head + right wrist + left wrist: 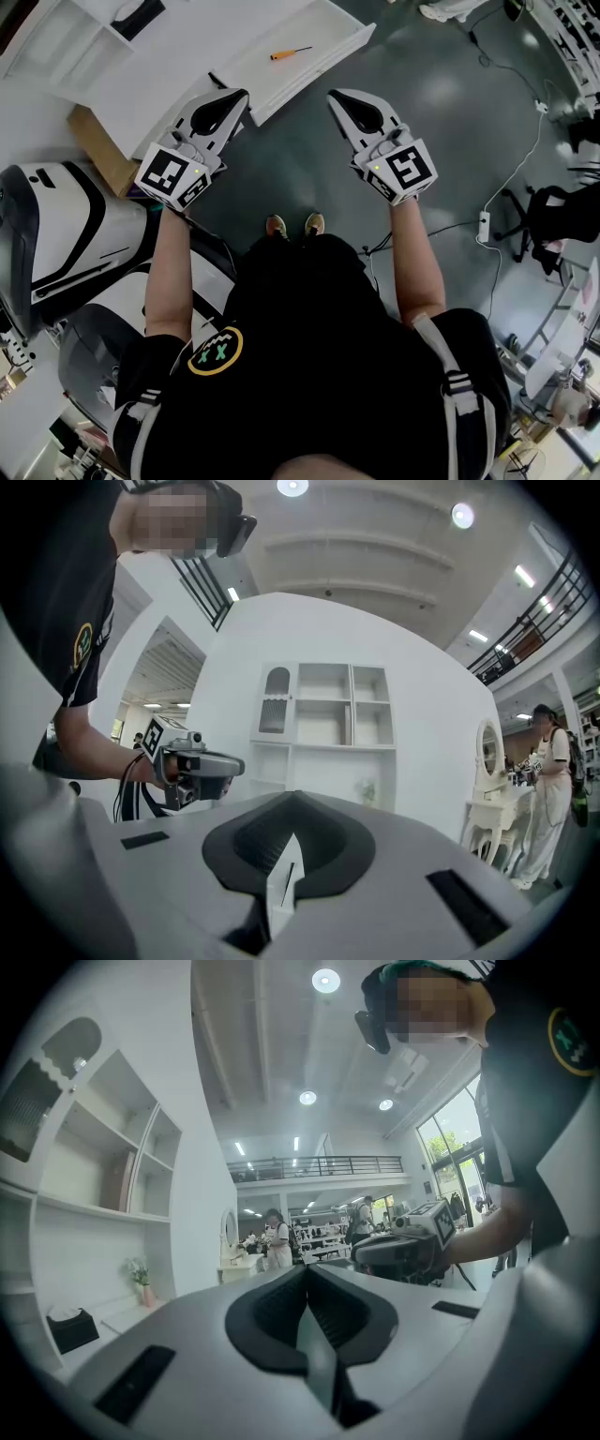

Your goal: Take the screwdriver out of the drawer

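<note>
We haven't started reaching: left gripper (238,95) and right gripper (336,96) hover level, jaws pressed together, empty. The orange screwdriver (291,53) lies mid-drawer (323,67). Next, we judge, one gripper must spread its jaws and reach in.

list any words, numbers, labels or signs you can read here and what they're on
"xx": two green crosses on the round emblem of the black shirt; its ring is too small to read.
No letters on the marker cubes: only black-and-white square patterns.
No readable print on the orange screwdriver or the white drawer.
</note>
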A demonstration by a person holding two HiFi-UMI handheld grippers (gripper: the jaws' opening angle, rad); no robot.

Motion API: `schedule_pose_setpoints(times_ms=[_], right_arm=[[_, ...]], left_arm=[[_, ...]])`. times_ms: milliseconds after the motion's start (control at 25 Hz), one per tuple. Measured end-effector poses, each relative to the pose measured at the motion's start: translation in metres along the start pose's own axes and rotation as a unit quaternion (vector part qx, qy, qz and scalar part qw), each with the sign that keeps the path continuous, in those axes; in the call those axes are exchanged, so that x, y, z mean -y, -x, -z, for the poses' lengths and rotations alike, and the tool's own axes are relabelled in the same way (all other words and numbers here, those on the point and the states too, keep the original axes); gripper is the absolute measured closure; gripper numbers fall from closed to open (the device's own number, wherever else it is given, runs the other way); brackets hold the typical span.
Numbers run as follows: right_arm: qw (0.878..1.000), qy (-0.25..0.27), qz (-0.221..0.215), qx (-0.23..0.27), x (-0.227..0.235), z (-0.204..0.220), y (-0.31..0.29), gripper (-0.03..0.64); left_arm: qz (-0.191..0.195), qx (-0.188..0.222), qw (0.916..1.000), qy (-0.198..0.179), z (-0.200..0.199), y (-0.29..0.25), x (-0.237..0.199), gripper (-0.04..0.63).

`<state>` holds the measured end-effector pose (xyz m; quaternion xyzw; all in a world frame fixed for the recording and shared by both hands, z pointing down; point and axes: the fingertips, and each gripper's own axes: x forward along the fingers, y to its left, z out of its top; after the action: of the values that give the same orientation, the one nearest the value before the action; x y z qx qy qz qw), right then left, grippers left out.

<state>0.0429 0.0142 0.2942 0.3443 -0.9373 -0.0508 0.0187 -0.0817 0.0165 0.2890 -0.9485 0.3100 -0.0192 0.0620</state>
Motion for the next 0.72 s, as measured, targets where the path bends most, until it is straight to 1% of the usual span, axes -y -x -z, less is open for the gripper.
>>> schedule_pose_setpoints(times_ms=[280,360,520,640,720], right_arm=[[1.000,-0.001,0.010,-0.006,0.0058,0.0036,-0.0009,0.592],[1.000,-0.001,0.011,-0.010,0.0062,0.0058,-0.0007,0.568],[1.000,-0.008,0.006,-0.009,0.0058,0.0055,-0.0008,0.484],[1.000,-0.014,0.005,-0.003,0.0069,0.0030,-0.0012,0.382],[1.000,-0.023,0.002,0.000,0.0076,0.0021,-0.0014,0.287]], left_arm=[[-0.004,0.001,1.0000,0.001,-0.0008,-0.0003,-0.0020,0.575],[-0.006,0.001,1.0000,0.000,-0.0012,0.0004,-0.0022,0.575],[-0.001,-0.003,1.0000,-0.002,0.0010,0.0011,-0.0027,0.575],[-0.003,-0.003,1.0000,0.000,0.0015,0.0013,-0.0043,0.575],[-0.003,-0.002,1.0000,-0.001,0.0016,0.0012,-0.0049,0.575]])
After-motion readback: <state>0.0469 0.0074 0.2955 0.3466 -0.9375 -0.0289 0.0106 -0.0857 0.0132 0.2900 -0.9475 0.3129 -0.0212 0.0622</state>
